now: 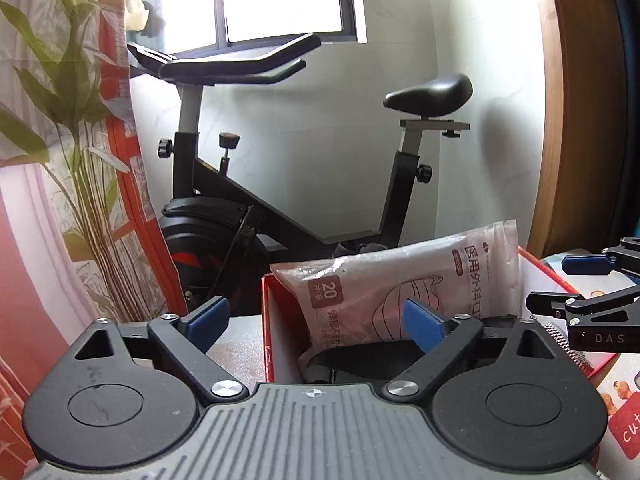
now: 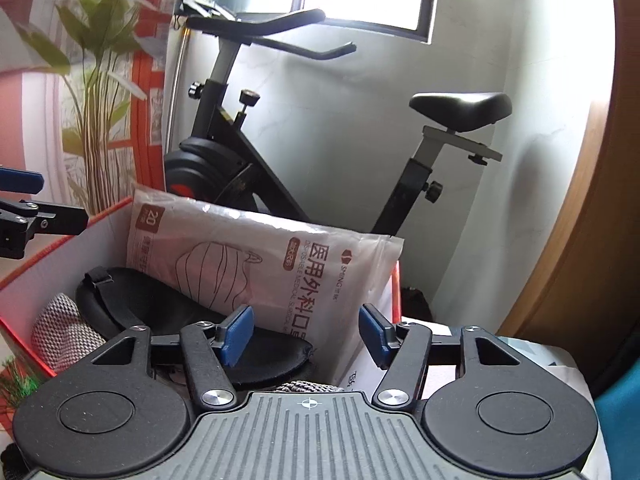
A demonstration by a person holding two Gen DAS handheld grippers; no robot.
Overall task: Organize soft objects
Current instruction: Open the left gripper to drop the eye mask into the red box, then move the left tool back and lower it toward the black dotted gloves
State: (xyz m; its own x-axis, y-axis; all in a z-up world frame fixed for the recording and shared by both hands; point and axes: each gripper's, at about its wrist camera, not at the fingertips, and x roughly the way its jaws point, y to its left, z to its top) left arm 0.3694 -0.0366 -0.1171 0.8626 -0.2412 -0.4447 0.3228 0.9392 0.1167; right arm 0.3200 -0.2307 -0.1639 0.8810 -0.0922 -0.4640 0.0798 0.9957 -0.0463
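Observation:
A red box with white inside [image 1: 267,320] [image 2: 44,264] holds a plastic pack of face masks [image 1: 400,280] [image 2: 256,264] leaning upright, a black eye mask [image 2: 120,304] [image 1: 360,356] and a grey knitted cloth [image 2: 60,332]. My left gripper [image 1: 316,320] is open and empty, in front of the box's left wall. My right gripper [image 2: 306,334] is open and empty, just in front of the mask pack over the box. The right gripper also shows at the right edge of the left wrist view [image 1: 592,284]; the left gripper shows at the left edge of the right wrist view [image 2: 24,204].
A black exercise bike [image 1: 280,184] [image 2: 320,152] stands behind the box against a white wall. A potted plant [image 1: 68,120] and a red-patterned curtain [image 1: 124,184] are at the left. A wooden door frame [image 1: 568,120] is at the right. Printed cartons [image 1: 624,412] lie at the right.

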